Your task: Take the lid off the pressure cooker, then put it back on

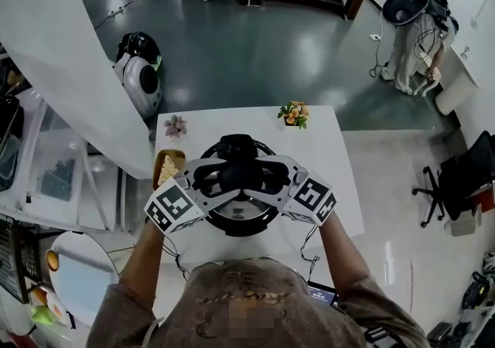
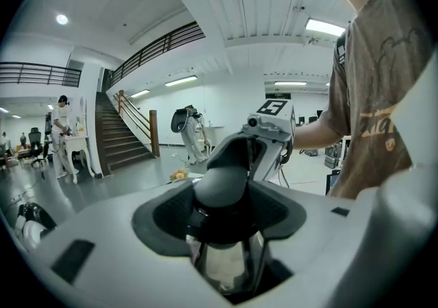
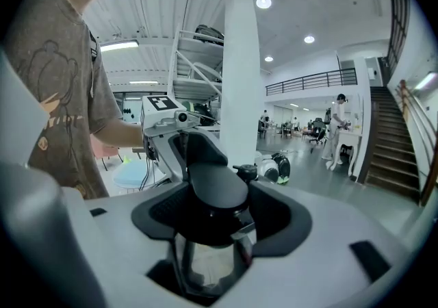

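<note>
Black lid handle is pinched by left gripper fingers, approx mid-width. Right gripper fingers clamp same handle from opp. side, w/ similar gap.

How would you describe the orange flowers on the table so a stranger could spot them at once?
Find the white table with the pressure cooker on it. Along its far edge, towards the right, stands a small bunch of orange flowers. The other bunch, at the far left corner, is pale pink instead.
</note>
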The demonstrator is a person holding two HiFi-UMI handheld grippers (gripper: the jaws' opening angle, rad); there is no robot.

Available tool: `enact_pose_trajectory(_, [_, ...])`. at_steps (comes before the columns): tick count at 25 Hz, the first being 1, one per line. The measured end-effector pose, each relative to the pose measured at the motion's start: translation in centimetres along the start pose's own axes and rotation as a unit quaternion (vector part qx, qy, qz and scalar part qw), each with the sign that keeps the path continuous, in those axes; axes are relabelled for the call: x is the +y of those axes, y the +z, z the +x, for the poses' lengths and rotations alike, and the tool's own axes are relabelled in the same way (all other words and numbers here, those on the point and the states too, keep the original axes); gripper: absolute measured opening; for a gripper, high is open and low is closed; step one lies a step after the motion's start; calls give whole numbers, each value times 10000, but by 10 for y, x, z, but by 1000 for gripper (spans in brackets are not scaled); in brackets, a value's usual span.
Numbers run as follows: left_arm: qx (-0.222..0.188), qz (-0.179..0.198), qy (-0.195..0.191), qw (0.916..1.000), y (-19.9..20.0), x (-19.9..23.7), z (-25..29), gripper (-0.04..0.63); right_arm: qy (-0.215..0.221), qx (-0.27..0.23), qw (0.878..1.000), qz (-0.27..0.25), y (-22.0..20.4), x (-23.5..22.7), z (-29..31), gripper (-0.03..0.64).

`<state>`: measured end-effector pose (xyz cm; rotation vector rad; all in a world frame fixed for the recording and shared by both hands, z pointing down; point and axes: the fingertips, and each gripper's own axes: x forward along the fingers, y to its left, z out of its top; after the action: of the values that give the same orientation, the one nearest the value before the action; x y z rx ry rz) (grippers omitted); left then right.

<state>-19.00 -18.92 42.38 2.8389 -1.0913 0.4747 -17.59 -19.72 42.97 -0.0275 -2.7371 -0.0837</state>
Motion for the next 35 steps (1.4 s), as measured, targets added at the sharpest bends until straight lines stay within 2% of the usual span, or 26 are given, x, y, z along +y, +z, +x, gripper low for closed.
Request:
enact_pose_trajectory(11, [-44,132,-624,9980,-2,3,0,253,-691,53,9970,348,-1,1,1,276])
enact_pose_trajectory(21, [-88,351,-1312,9907,-2,6,1,253,-1344,84,9885,693,0,0,2,275])
enact_pose_trajectory(26, [-127,479,-1682,9845,-4,5,1,253,-1755,109,9804,892,-1,3,2,275])
enact_pose_trajectory(35, [-212,751,-2419,9671,-2,4,3,253,-2479,123,9609,1226,-2,4,-1,275])
